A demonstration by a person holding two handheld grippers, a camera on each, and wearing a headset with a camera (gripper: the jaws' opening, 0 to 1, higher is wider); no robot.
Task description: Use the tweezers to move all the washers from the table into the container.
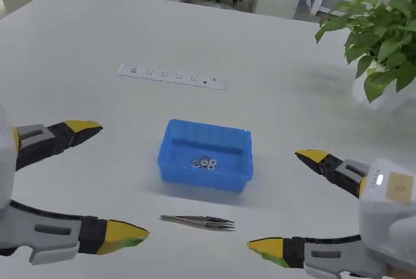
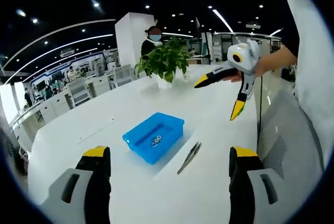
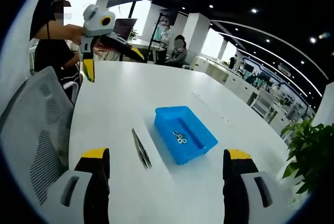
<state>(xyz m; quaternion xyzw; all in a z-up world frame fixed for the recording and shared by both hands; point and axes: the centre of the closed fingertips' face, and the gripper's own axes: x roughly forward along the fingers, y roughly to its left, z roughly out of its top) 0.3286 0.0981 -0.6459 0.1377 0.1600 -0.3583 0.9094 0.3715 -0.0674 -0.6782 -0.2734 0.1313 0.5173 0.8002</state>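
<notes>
**Left gripper** [image 1: 107, 185]: at 8 o'clock from the container, above the white table [image 1: 78, 45]. Its yellow-tipped jaws stand wide apart and hold nothing.

**Power strip** [image 1: 171, 76]: a white bar lying flat at 11 o'clock from the container, well apart from it.

**Container** [image 1: 208, 125]: a blue rectangular tray, upright and open-topped, at the middle of the table between the two grippers.

**Washers** [image 1: 204, 162]: a small cluster of metal rings on the container's floor, near its centre and touching one another. The left gripper view and the right gripper view show the same cluster inside the blue walls.

**Tweezers** [image 1: 198, 221]: a slim metal pair lying flat on the table at 6 o'clock from the container, near its front wall but not touching it, roughly parallel to that wall. Neither gripper touches them.

**Right gripper** [image 1: 283, 201]: at 4 o'clock from the container, above the table. Its jaws are spread wide and hold nothing.

**Plant** [image 1: 383, 32]: green leaves in a white pot at 2 o'clock from the container, near the table's far right edge.
</notes>
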